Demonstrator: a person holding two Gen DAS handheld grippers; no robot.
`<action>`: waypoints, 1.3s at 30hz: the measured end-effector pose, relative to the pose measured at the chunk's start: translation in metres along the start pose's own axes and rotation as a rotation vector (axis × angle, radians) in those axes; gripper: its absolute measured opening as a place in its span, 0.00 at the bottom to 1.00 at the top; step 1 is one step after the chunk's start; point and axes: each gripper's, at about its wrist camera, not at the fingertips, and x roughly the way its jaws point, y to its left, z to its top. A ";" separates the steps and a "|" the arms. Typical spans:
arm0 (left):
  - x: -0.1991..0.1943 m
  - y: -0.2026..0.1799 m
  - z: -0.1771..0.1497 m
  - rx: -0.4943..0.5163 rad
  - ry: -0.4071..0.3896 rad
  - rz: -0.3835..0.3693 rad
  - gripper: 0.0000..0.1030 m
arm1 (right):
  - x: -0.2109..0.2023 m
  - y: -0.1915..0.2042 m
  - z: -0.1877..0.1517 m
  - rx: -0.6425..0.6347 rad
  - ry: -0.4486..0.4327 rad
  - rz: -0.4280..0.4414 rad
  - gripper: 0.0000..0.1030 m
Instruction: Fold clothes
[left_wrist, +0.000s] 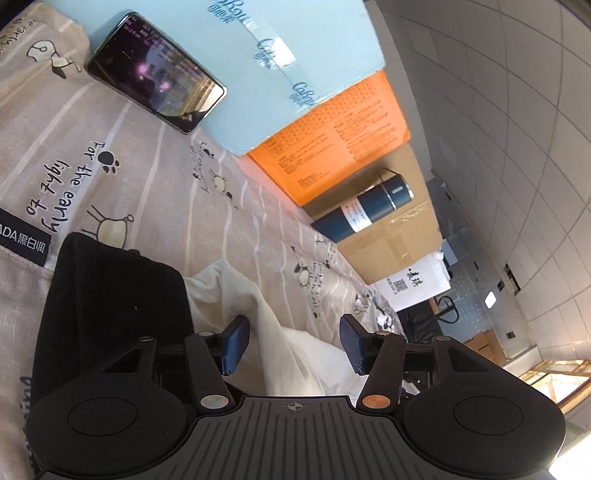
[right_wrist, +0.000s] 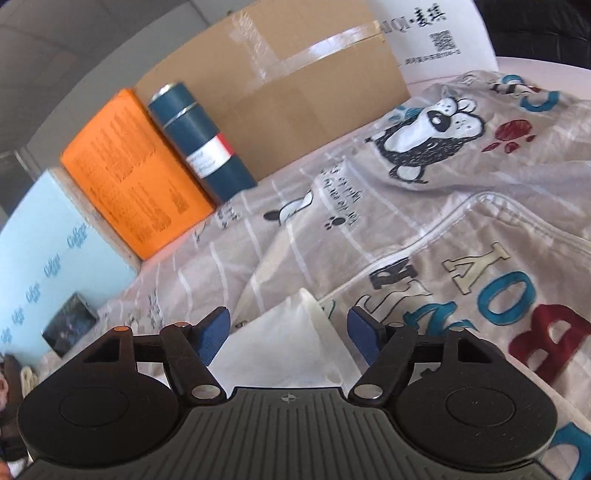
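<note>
I take the dark blue cylindrical flask (left_wrist: 364, 210) as my landmark; it stands against a brown cardboard box (left_wrist: 399, 236), beside an orange printed box (left_wrist: 332, 147).

On my left wrist view, the cream-white cloth garment (left_wrist: 273, 332) lies crumpled on the beige cartoon-print sheet (left_wrist: 147, 166), on the near side of the flask and well apart from it. My left gripper (left_wrist: 293, 341) stands partly open, its blue pads (left_wrist: 236, 341) on either side of a ridge of that cloth without pressing on it. A folded black cloth (left_wrist: 110, 295) sits just to the left of the garment, touching it. Farther from the flask, a black phone (left_wrist: 155, 72) leans on a pale blue box (left_wrist: 240, 55).

On my right wrist view, a pointed corner of the same cream-white cloth garment (right_wrist: 288, 332) rises between the blue pads (right_wrist: 212, 338) of my right gripper (right_wrist: 288, 336), which also stands partly open and clamps nothing. That corner lies well nearer than the flask (right_wrist: 201, 136), on a grey printed blanket (right_wrist: 443, 229) with large letters.
</note>
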 end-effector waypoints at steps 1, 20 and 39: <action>0.004 0.002 0.001 0.004 0.009 0.001 0.48 | 0.004 0.003 -0.001 -0.024 0.020 -0.026 0.38; 0.000 -0.033 0.005 0.408 -0.174 0.389 0.50 | 0.014 0.012 0.010 -0.165 -0.181 -0.175 0.16; 0.026 -0.173 -0.144 1.121 -0.128 0.195 0.90 | -0.052 -0.027 0.003 -0.091 -0.163 0.057 0.71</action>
